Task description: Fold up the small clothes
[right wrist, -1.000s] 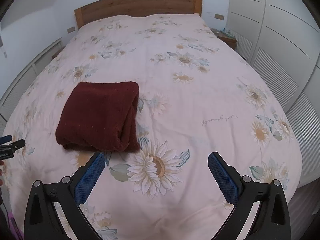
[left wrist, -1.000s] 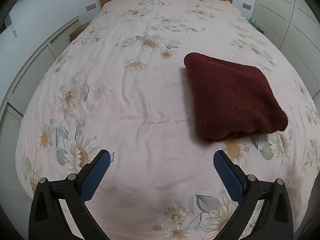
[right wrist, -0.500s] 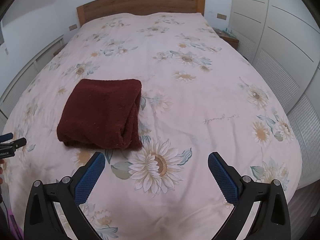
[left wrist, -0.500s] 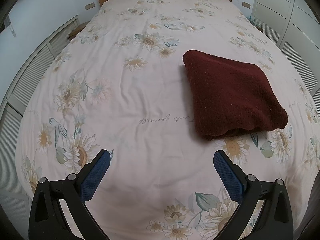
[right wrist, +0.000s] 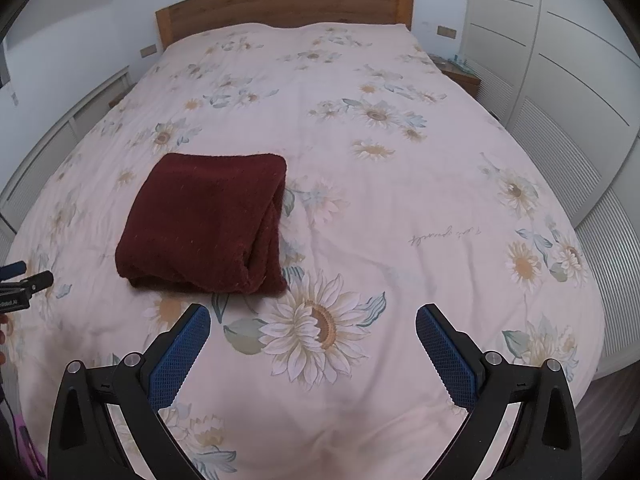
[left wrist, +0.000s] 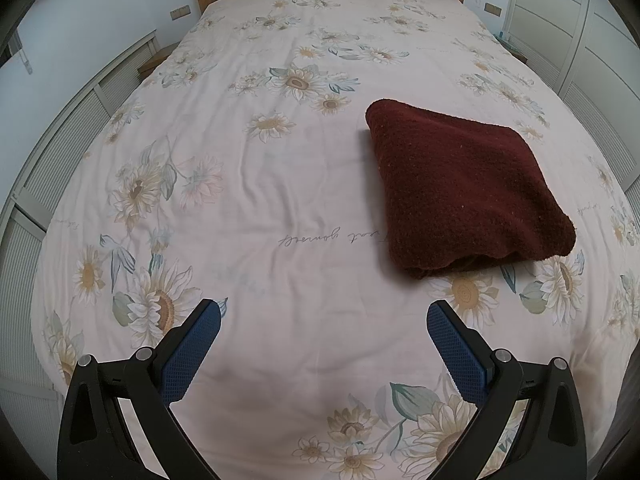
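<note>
A dark red fleecy garment (left wrist: 460, 184) lies folded in a neat square on the bed; it also shows in the right wrist view (right wrist: 208, 224). My left gripper (left wrist: 324, 312) is open and empty, held above the bedspread, below and left of the garment. My right gripper (right wrist: 312, 316) is open and empty, below and right of the garment. The tip of the left gripper (right wrist: 24, 276) shows at the left edge of the right wrist view.
The bed has a pale pink sunflower bedspread (left wrist: 260, 200) and a wooden headboard (right wrist: 280, 4). White slatted wardrobe doors (right wrist: 560, 80) stand to the right, slatted panels (left wrist: 60, 148) to the left. A bedside table (right wrist: 460, 72) is at the far right.
Both grippers have drawn back a little from the bed and stay open. The folded garment has not moved.
</note>
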